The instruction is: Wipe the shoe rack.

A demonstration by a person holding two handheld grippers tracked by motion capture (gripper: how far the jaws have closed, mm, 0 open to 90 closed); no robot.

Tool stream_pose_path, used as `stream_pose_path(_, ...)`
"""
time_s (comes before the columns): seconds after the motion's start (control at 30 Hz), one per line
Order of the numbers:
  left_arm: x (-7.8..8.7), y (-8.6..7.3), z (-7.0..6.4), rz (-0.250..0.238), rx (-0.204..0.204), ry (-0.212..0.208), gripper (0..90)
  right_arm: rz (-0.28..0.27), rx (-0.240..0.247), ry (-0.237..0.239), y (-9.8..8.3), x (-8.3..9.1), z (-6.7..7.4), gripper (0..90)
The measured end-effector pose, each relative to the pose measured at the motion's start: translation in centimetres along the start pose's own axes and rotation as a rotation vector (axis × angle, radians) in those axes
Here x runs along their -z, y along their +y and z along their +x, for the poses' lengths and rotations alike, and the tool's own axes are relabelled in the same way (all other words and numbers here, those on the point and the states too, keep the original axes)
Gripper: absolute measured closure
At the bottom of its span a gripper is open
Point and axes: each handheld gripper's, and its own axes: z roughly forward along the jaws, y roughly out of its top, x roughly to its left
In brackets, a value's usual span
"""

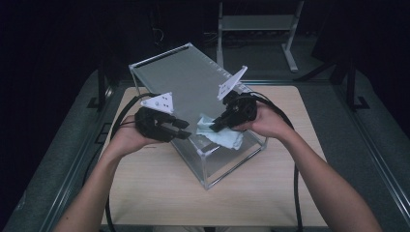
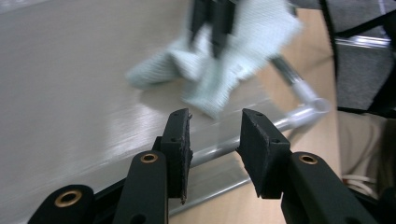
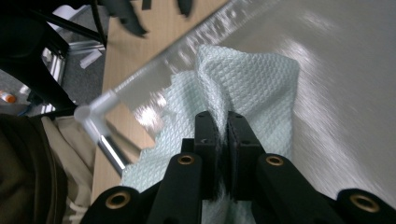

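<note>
Dark floor and metal framing surround a pale wooden table (image 1: pixel 159 188), on which a clear glass box (image 1: pixel 227 169) with metal edge rails lies tipped on its side. From the high view the whole layout reads at once: both forearms come in from below, the left gripper (image 1: pixel 180 129) beside the near left edge of the box and the right gripper (image 1: pixel 216 125) over its upper glass face, pinching a pale green cloth (image 1: pixel 227 137) that lies against the glass.

Seen from the right gripper view, the grip is plain: the right gripper (image 3: pixel 222 135) has its jaws pressed together on a raised fold of the cloth (image 3: pixel 261 88), whose waffle weave shows sharply here, along with the box's plastic corner joint (image 3: pixel 88 114).

From the left gripper view, the left gripper (image 2: pixel 215 133) stands about half open with nothing between its jaws; behind the gap run the box's rail (image 2: pixel 289 122) and glass. Farther off in that view, the cloth (image 2: pixel 219 88) hangs blurred from the other gripper's black jaws at the top edge.
</note>
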Motion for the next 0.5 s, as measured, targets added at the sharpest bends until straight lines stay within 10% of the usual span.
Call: stream_pose_path(0.5, -3.5, 2.2, -3.5, -0.012, -0.048, -0.122, 59.7, 0.057, -0.014, -0.043, -3.3, 2.8, -1.0, 83.3)
